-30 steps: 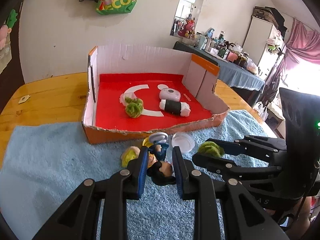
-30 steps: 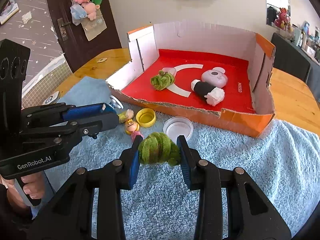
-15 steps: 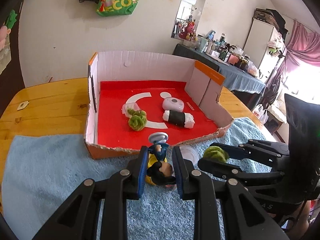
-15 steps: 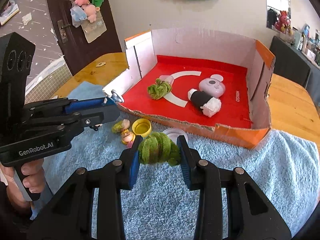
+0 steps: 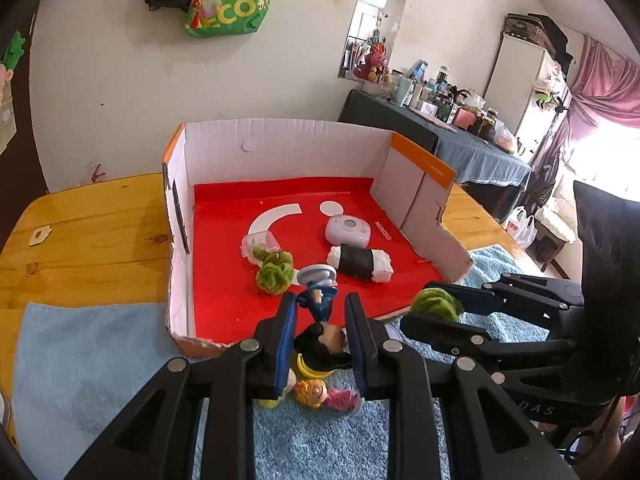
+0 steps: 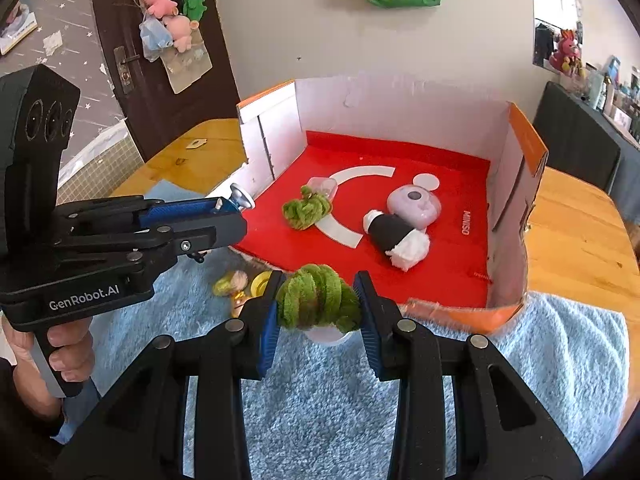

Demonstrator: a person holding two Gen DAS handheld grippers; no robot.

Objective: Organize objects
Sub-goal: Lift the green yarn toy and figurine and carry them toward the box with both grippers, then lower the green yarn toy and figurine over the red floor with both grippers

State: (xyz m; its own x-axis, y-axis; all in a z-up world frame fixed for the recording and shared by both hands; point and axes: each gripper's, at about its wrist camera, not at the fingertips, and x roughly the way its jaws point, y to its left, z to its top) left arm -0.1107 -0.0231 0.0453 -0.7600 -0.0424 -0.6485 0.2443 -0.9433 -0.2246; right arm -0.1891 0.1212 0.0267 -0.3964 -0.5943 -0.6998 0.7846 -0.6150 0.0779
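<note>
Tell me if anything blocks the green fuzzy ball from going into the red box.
Only the box's low torn front edge. The green fuzzy ball in the right gripper is already above it, with open red floor beyond.

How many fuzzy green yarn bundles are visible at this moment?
2. One fuzzy green yarn bundle lies on the red floor of the cardboard box; another is clamped in the right gripper. Others may be hidden.

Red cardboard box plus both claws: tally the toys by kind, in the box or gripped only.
Fuzzy green yarn rolls: 2, one in the red cardboard box at, one in the right claw at
Black-and-white plush sushi roll: 1
Lilac round plastic gadget: 1
Small clear plastic container: 1
Dark-haired blue figurine in the left claw: 1
Total: 6
</note>
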